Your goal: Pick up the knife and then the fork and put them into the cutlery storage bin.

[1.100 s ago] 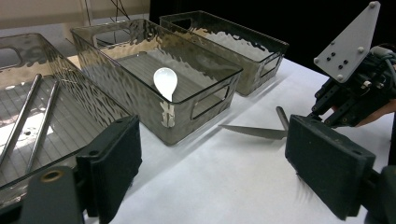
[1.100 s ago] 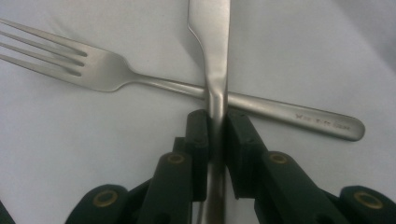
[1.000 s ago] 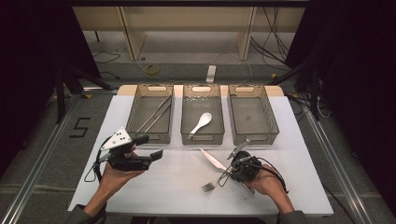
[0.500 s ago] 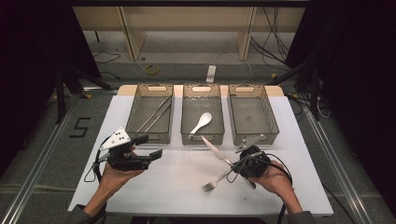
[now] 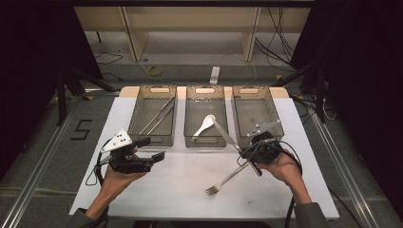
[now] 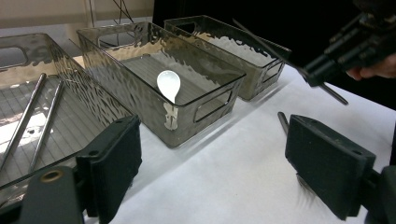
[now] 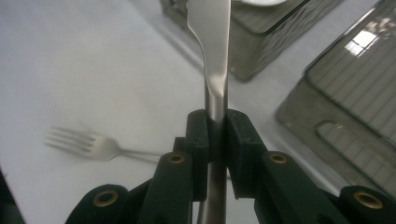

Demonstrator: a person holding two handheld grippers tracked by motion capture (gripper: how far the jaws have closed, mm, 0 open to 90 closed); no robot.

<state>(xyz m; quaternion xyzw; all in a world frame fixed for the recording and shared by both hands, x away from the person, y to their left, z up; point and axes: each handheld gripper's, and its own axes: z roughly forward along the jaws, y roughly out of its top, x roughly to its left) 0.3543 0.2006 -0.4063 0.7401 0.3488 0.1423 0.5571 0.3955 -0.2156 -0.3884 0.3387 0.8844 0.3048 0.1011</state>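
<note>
In your right gripper view the flat silver table knife (image 7: 213, 56) runs off the top edge, so you can't see its tip, and its handle end drops out of sight behind the black right gripper (image 7: 216, 135). The silver fork (image 7: 93, 144) has its handle hidden behind those jaws. The white spoon (image 7: 261, 2) is cut by the top edge. In your left gripper view the two long silver rods (image 6: 32, 121) blur through the rippled clear plastic bin (image 6: 70, 93) wall.
</note>
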